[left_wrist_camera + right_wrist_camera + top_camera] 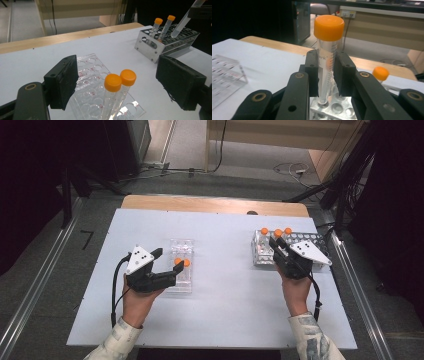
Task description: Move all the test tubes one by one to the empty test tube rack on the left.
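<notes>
Two tubes [117, 93] stand in the clear rack [181, 265] by spread left tongs [167, 265]; right tongs [327, 75] pinch a third [327, 57] above the metal rack [300, 247], two left.

It looked like a lab: plastic test tubes [117, 95] with orange caps stood in a clear rack [92, 100] and a metal rack [150, 48] on a white table [220, 310].

A white-topped table [225, 300] with a bare wooden strip along its far edge carries a clear plastic tube rack [181, 270] left of centre and a perforated metal rack [310, 240] at far right.
</notes>
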Motion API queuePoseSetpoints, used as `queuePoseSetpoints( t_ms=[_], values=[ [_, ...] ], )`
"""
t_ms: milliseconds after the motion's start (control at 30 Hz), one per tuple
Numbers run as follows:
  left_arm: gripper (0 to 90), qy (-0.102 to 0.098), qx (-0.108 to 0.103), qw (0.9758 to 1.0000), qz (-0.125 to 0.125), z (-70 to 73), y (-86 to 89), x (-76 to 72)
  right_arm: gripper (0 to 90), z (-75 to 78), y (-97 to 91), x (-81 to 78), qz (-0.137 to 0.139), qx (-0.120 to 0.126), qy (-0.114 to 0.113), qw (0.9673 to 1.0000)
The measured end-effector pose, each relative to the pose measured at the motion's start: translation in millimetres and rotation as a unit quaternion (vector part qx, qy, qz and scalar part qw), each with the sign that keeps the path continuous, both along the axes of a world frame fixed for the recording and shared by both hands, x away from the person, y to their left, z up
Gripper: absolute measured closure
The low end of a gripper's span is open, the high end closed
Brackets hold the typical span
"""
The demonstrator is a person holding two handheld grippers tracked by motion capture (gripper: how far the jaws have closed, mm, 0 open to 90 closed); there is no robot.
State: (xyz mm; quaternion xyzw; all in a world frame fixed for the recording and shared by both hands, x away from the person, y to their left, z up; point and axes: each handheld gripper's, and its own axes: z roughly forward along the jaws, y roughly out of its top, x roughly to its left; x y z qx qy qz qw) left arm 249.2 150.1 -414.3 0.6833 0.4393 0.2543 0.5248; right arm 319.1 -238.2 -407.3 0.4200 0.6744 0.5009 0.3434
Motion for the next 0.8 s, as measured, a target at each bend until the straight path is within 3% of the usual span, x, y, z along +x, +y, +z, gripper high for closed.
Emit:
queuePoseSetpoints(
  t_ms=[433, 800],
  values=[
    [19.3, -0.009, 0.0, 0.9997, -0.022, 6.1, -7.5, -9.2, 72.4, -5.3, 19.3, -30.9, 0.07, -0.012, 0.019, 0.9973],
    [20.1, -0.009, 0.008, 0.9985, -0.053, 4.7, -25.8, -16.7, 72.4, -19.1, 43.9, -51.6, 0.132, -0.028, 0.045, 0.9899]
  ],
)
